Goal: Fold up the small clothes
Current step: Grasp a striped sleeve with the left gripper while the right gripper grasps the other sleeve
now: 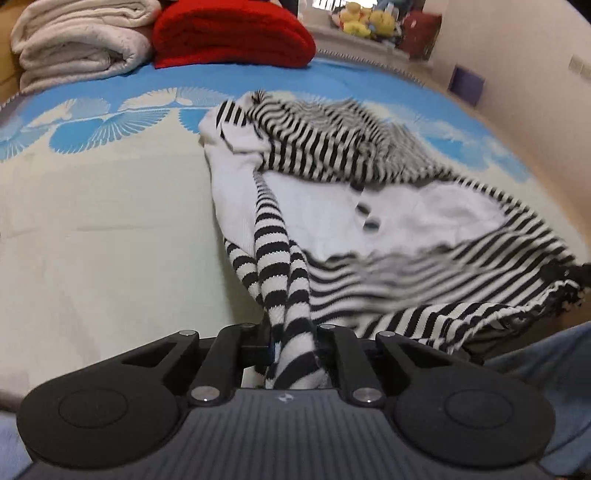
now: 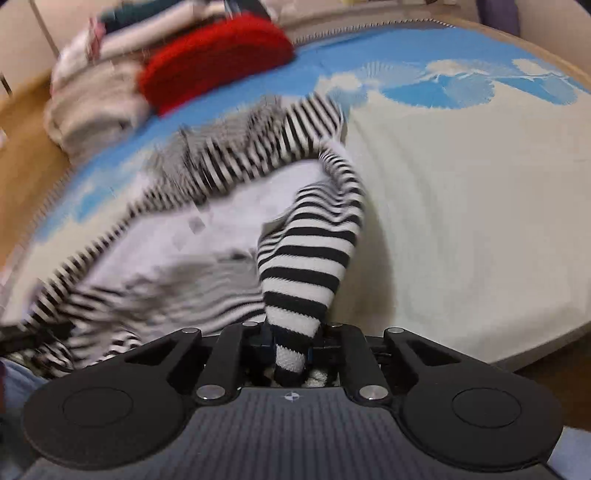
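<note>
Item: black-and-white striped knit garment with white panel (image 1: 332,206), rumpled on the blue-and-cream patterned bedspread (image 1: 110,221).

Left gripper (image 1: 291,354): clenched on 1 striped end. Right gripper (image 2: 291,350): clenched on another striped end.

Relation: garment body lies ahead of both, strips leading back to each.

Left view alone shows plush toys (image 1: 364,20); right view is blurred.

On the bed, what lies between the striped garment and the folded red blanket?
Only bare bedspread: a blue strip separates the striped garment from the red blanket. The left wrist view shows it clearly; the right wrist view is blurred there.
</note>
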Tool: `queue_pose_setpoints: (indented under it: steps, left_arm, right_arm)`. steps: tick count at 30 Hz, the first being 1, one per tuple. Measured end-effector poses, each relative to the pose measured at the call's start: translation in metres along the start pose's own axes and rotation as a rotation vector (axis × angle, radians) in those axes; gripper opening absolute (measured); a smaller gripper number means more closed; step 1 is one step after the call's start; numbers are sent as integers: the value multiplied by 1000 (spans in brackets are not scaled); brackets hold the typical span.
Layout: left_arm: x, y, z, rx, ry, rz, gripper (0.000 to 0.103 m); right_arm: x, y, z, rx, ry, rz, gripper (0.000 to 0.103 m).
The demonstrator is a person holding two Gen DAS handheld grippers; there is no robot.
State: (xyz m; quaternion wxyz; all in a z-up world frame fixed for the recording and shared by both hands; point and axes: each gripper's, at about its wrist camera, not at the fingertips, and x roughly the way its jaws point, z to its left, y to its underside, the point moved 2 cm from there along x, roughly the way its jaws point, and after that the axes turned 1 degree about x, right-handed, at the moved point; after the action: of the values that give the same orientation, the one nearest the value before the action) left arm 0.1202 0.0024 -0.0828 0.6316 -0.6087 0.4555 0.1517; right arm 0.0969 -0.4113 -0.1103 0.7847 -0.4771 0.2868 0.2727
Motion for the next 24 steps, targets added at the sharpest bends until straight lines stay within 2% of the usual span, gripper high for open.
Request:
queue_pose_setpoints:
  steps: [6, 9, 12, 15, 17, 18, 19, 20, 21, 22, 23, 24]
  left_arm:
    - [-68, 24, 10, -89, 106, 48, 11]
    - [-79, 12, 14, -99, 129, 47, 11]
    - [-62, -44, 16, -26, 96, 0, 11]
    - [-12, -130, 28, 5, 35, -46, 12]
    - [41, -193, 37, 31, -13, -67, 19]
    - [70, -219, 44, 14, -59, -66, 31]
    - [105, -247, 57, -43, -106, -35, 50]
    - [131, -265, 68, -94, -143, 6, 56]
    - [149, -277, 80, -159, -203, 22, 70]
    - [157, -285, 89, -204, -262, 1, 86]
    - [158, -289, 96, -221, -282, -39, 92]
    - [157, -290, 101, -223, -264, -75, 103]
  right_arm:
    - [-70, 29, -6, 127, -81, 46, 13]
    - [-82, 17, 1, 149, -90, 44, 13]
    - [-68, -37, 14, 150, -90, 23, 13]
    - [-22, -117, 35, 129, -33, -9, 13]
    - [32, -177, 41, 186, 37, -19, 15]
    - [65, -206, 40, 235, 83, -15, 24]
    - [96, -231, 35, 300, 130, -8, 34]
    - [128, -252, 29, 363, 187, -4, 62]
    - [146, -262, 25, 404, 223, -9, 80]
    - [157, -267, 21, 444, 234, -20, 81]
    - [162, -267, 19, 454, 212, -43, 80]
    - [160, -262, 18, 440, 191, -69, 81]
